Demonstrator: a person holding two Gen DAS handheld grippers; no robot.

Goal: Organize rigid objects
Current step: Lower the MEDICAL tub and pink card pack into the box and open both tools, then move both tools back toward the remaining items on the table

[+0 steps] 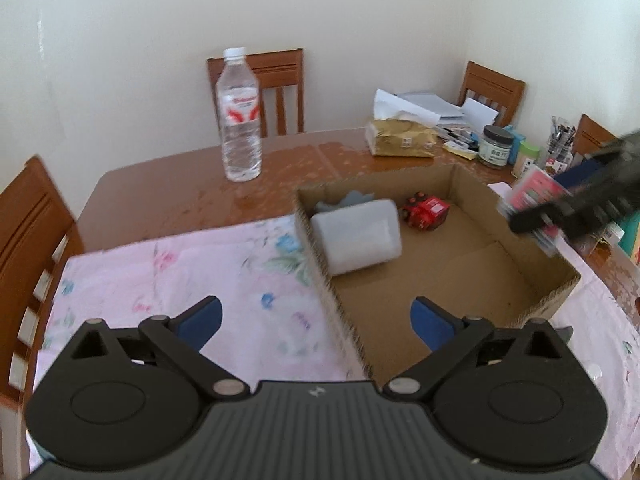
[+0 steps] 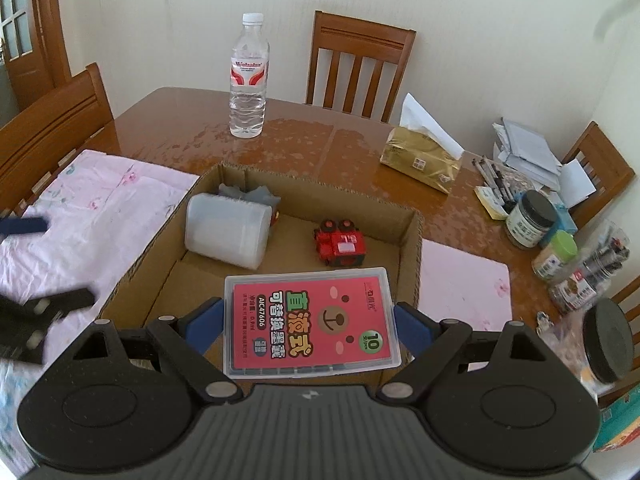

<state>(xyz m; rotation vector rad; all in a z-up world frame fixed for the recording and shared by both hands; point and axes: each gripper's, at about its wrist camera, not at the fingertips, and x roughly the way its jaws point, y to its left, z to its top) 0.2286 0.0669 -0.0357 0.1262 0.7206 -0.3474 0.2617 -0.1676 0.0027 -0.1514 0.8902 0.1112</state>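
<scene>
Brown table (image 2: 168, 120) under pink cloth (image 2: 100, 208) carries my cardboard box (image 2: 412, 248). My right gripper (image 2: 308, 326) clamps the red case (image 2: 310, 324) above its near edge; my left gripper (image 1: 316, 320) gapes empty. Released early, the case could catch the rim and tumble outside.

The cardboard box (image 2: 412, 248) is plain brown. Inside it lie a white tub (image 2: 226, 230), a red toy car (image 2: 340, 244) with black wheels, and something grey-blue (image 2: 248, 194) behind the tub. The clear flat case (image 2: 312, 322) has a red-pink label with a brown bear face, green and yellow characters and a green round badge. The cloth (image 1: 180, 280) is pale pink with blue, pink and green flowers. The counter (image 2: 320, 140) is glossy reddish brown, like the chairs (image 2: 360, 60). The clear bottle (image 2: 248, 76) has a white cap and a red-and-white label. The tissue pack (image 2: 420, 160) is gold. Both grippers' fingers (image 2: 206, 322) are blue on black frames.
</scene>
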